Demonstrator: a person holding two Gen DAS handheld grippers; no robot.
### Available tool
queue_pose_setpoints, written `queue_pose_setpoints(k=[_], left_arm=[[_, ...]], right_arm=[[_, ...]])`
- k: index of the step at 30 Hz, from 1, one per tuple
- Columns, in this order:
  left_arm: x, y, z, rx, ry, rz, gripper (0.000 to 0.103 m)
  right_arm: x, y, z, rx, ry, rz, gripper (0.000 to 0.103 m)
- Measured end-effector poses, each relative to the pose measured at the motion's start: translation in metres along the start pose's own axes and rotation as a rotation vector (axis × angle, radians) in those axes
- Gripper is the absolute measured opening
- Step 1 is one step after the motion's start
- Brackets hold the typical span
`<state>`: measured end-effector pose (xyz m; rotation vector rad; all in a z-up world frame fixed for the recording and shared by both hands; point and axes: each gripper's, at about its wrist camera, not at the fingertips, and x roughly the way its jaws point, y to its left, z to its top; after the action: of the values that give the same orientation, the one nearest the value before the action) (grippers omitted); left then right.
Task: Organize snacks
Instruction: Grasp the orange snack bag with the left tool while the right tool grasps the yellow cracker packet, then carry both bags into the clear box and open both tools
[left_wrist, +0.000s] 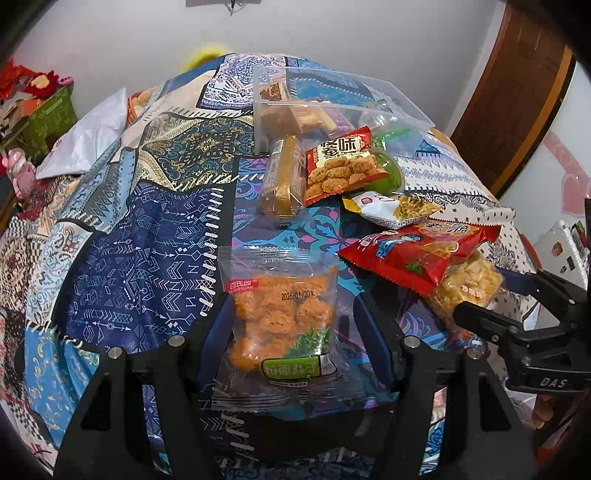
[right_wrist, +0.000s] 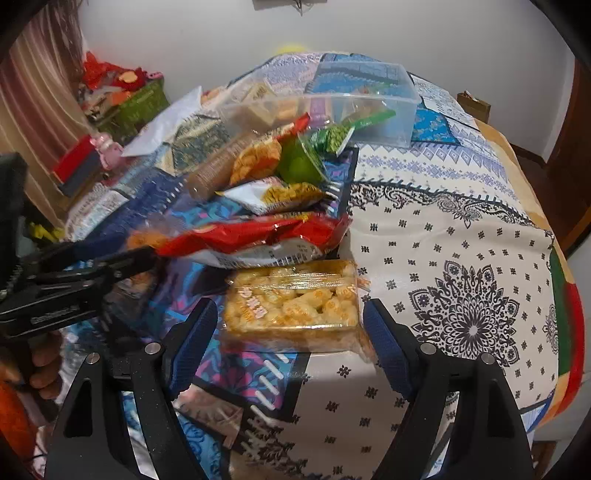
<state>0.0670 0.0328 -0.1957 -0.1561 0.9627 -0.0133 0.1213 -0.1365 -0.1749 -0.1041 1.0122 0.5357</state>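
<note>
Here, the left gripper (left_wrist: 286, 325) straddles a clear packet of orange snack balls (left_wrist: 282, 317) lying flat on the patchwork tablecloth (left_wrist: 147, 229); its blue pads (left_wrist: 214, 332) stand apart from the packet's sides, gripping nothing. The right gripper (right_wrist: 290, 332) has its jaws opening, with a clear-wrapped puffed rice bar (right_wrist: 295, 306) lying on the cloth between them, untouched by the pads. Beyond both, toward the tabletop's far edge, a loose heap holds a red packet (left_wrist: 413, 254), a white-and-yellow packet (left_wrist: 391, 208), an orange nugget packet (left_wrist: 343, 166) and a green cup (left_wrist: 388, 173). A clear plastic bin (left_wrist: 332, 99) stands behind the heap, snacks inside.
</note>
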Motion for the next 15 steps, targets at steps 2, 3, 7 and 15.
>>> queue_pose_setpoints(k=[2, 3, 7, 15], left_arm=[[0.001, 0.001, -0.001, 0.005, -0.001, 0.004, 0.065], [0.002, 0.002, -0.001, 0.005, 0.0, 0.008, 0.066], [0.011, 0.011, -0.004, -0.035, 0.037, -0.003, 0.066], [0.016, 0.01, -0.007, -0.045, 0.03, -0.03, 0.061]], right_arm=[[0.003, -0.003, -0.001, 0.017, 0.004, 0.021, 0.079], [0.004, -0.004, -0.001, 0.025, 0.005, 0.031, 0.079], [0.007, -0.013, -0.003, 0.068, 0.01, 0.083, 0.074], [-0.008, -0.021, -0.003, 0.08, -0.037, 0.062, 0.072]])
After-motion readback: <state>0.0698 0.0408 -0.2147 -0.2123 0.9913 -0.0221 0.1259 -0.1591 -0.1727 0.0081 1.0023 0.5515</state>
